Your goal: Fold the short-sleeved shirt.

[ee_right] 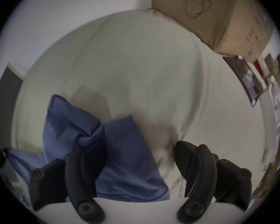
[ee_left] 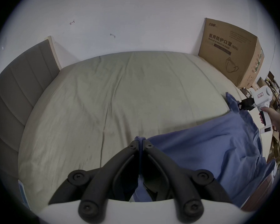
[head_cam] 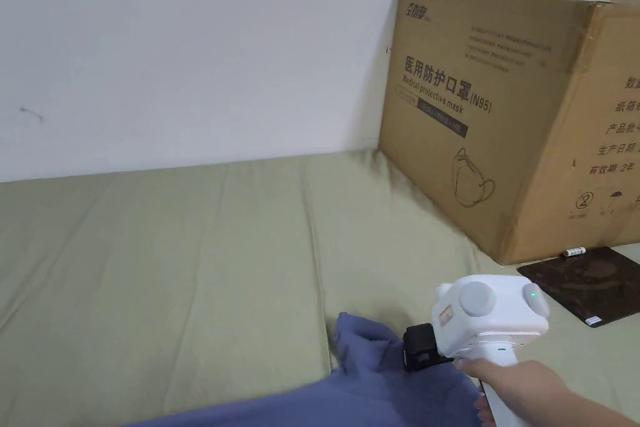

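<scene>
Beside the blue shirt [head_cam: 375, 384] on the bed [head_cam: 187, 259], a cardboard box [head_cam: 500, 115].

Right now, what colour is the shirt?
Plain blue, no pattern; the shirt shows best in the left gripper view.
</scene>
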